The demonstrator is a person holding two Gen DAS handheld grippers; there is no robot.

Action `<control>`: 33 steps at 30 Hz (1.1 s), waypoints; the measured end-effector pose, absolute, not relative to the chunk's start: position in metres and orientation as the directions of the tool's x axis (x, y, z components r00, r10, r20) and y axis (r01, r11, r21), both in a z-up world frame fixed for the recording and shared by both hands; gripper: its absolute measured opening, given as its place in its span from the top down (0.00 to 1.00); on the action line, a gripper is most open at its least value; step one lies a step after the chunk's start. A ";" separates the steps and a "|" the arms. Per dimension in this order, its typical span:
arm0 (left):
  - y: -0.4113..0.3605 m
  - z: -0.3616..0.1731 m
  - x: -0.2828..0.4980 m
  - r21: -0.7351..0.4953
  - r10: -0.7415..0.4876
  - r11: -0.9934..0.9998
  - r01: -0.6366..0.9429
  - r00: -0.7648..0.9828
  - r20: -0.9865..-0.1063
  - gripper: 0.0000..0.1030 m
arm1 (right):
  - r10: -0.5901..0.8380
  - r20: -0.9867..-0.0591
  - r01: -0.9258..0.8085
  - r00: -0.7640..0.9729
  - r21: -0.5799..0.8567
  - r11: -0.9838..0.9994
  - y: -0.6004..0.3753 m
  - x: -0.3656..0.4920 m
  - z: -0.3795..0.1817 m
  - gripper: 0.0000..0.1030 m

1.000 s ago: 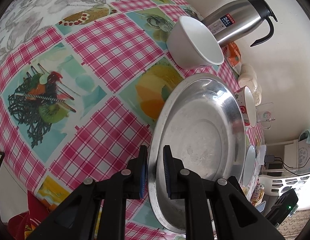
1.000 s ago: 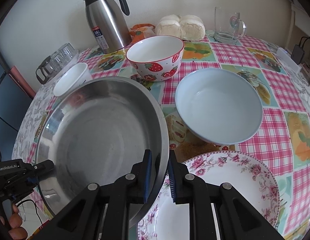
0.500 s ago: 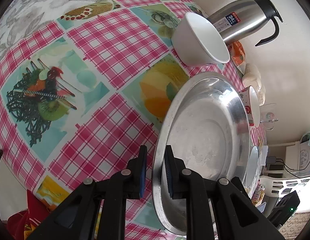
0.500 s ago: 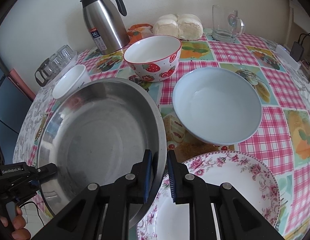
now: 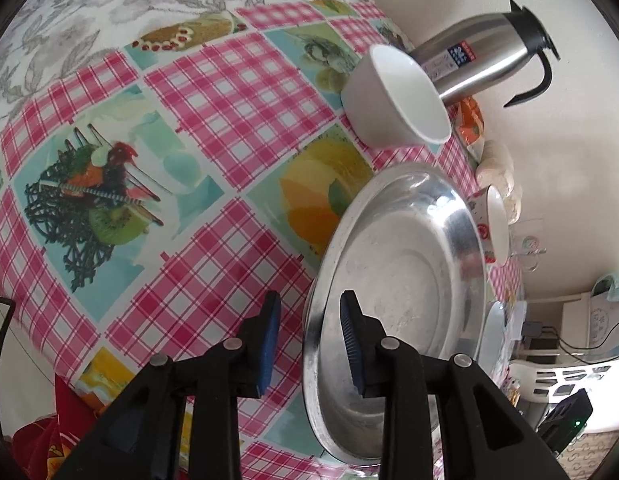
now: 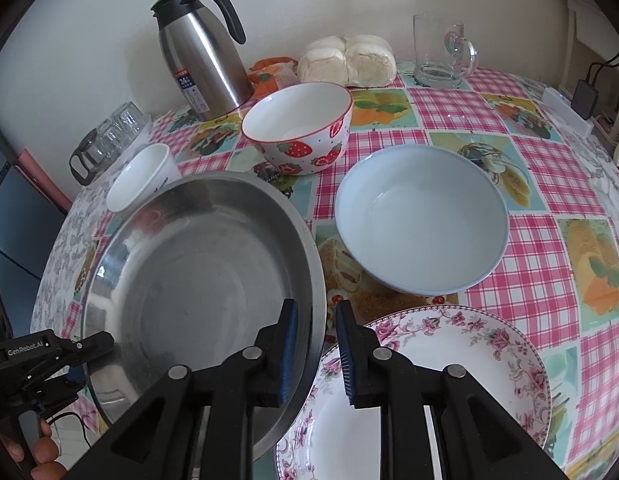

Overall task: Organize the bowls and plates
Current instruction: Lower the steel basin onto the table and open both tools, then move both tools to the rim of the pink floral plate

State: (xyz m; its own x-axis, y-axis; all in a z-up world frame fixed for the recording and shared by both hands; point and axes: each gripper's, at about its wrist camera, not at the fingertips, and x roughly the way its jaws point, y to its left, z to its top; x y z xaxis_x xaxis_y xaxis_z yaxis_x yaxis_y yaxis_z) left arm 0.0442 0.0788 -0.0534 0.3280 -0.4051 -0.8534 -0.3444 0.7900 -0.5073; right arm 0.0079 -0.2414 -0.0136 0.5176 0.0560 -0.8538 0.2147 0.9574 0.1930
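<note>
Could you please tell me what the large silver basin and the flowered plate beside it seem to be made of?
Silver basin: likely stainless steel, with a brushed, mirror-like sheen and reflections. Flowered plate: apparently glazed ceramic or porcelain, glossy white with printed pink blooms.

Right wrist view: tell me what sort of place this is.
Probably a home dining table: a pink checked fruit-print tablecloth, a stainless steel thermos jug, a pack of white bread buns and a strawberry-patterned ceramic bowl set out.

Both the left gripper (image 5: pixel 309 340) and the right gripper (image 6: pixel 315 350) are matte black plastic with silver pivot screws, ribbed blue finger pads and white "GenRobot.AI" lettering.
</note>
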 end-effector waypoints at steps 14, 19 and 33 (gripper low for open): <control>0.081 -0.028 0.045 -0.414 -0.281 0.857 -0.308 0.396 -0.875 0.46 | -0.010 -0.811 0.155 0.585 0.100 0.983 -0.222 0.005 0.007 0.42; 0.070 -0.019 0.046 -0.337 -0.209 0.907 -0.253 0.423 -0.882 0.15 | -0.025 -0.806 0.119 0.592 0.057 0.991 -0.211 0.006 0.006 0.29; 0.032 0.008 0.039 -0.170 -0.111 0.983 -0.066 0.524 -0.844 0.09 | -0.069 -0.801 0.118 0.594 0.002 0.993 -0.210 0.003 0.009 0.05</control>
